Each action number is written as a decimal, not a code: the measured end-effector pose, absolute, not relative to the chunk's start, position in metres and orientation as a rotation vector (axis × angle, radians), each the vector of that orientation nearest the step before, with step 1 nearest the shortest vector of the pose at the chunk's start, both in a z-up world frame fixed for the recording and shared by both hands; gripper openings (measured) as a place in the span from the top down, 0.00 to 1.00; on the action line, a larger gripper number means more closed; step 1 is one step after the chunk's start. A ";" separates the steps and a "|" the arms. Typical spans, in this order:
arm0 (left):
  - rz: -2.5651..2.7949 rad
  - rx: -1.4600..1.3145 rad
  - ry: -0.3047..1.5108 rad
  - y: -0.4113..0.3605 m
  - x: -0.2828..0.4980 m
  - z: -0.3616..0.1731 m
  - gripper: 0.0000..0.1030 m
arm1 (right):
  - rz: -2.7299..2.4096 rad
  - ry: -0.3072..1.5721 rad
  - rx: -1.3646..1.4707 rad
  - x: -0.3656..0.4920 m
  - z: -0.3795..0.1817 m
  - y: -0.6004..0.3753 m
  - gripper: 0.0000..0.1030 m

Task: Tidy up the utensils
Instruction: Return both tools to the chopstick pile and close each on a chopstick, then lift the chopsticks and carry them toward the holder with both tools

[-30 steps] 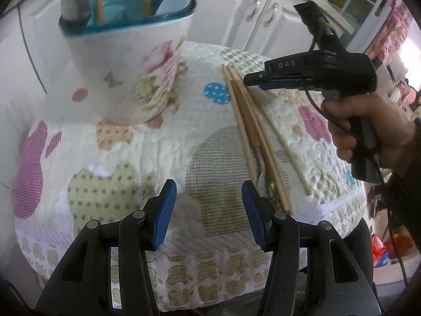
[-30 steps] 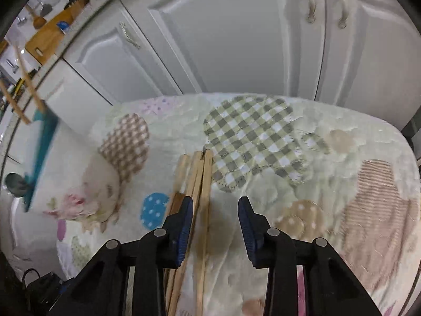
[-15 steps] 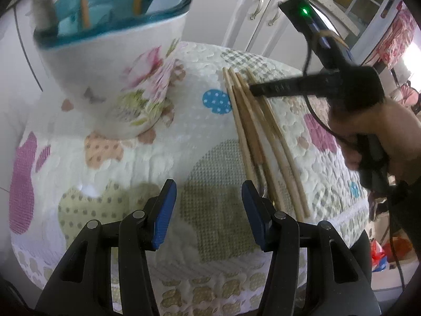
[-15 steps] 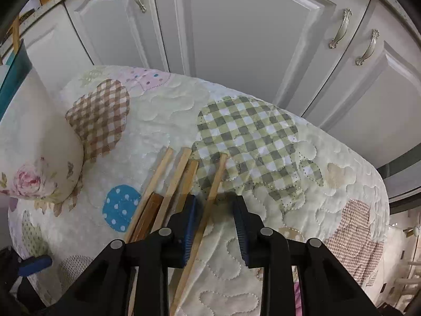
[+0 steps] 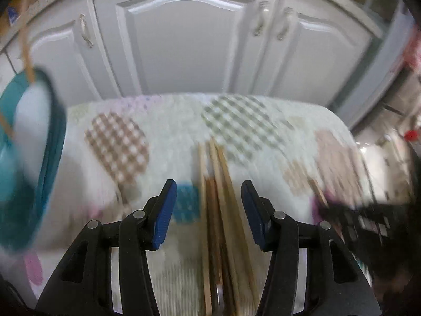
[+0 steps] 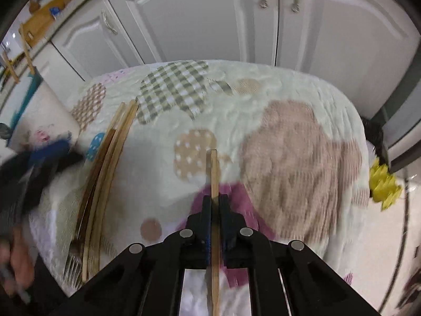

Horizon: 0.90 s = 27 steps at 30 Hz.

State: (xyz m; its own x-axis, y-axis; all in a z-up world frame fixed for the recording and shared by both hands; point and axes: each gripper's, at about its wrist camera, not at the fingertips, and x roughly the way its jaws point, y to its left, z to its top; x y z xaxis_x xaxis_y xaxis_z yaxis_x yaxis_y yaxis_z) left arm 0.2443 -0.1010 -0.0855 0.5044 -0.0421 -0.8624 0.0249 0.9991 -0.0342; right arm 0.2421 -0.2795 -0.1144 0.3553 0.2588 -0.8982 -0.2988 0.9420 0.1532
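My right gripper [image 6: 214, 202] is shut on a single wooden chopstick [image 6: 213, 173] and holds it above the quilted table cover [image 6: 302, 142]. A bundle of wooden chopsticks [image 6: 110, 158] with a metal fork [image 6: 72, 268] lies on the cover to its left. My left gripper [image 5: 206, 208] is open and hangs over that bundle [image 5: 218, 210], which runs between its blue pads. The floral holder with a teal rim [image 5: 39, 158] stands at the far left, with chopsticks in it. The view is blurred.
White cabinet doors [image 5: 184, 44] rise just behind the table. The right gripper's body shows dark at the right of the left wrist view [image 5: 368, 221]. A yellow object [image 6: 384, 184] lies off the table's right edge.
My right gripper has closed on one chopstick and pulled it right, away from the bundle. My left gripper has swung right from the holder to over the bundle.
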 end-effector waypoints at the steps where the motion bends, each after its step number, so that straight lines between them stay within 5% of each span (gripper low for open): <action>1: -0.018 -0.003 1.054 -0.103 0.253 -0.088 0.56 | 0.363 1.147 -0.029 0.241 -0.115 -0.281 0.96; 14: 0.059 0.131 1.138 -0.110 0.297 -0.126 0.62 | 0.420 1.092 0.049 0.228 -0.110 -0.303 0.96; 16: 0.040 0.125 1.144 -0.109 0.297 -0.127 0.73 | 0.419 1.090 0.030 0.226 -0.110 -0.300 0.96; 17: 0.019 0.136 1.148 -0.114 0.300 -0.127 0.91 | 0.417 1.091 0.025 0.226 -0.110 -0.300 0.96; 18: 0.010 0.158 1.150 -0.119 0.298 -0.127 0.96 | 0.416 1.095 0.018 0.227 -0.110 -0.297 0.96; 27: -0.132 0.152 1.005 -0.124 0.269 -0.053 0.96 | 0.431 1.130 0.099 0.244 -0.088 -0.302 0.96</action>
State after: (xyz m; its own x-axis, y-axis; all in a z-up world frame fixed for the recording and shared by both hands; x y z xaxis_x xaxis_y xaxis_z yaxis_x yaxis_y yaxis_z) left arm 0.2690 -0.1239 -0.0531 0.5293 -0.0405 -0.8475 0.1800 0.9815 0.0655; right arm 0.2445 -0.3016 -0.0884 0.3540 0.3823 -0.8535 -0.2833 0.9136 0.2917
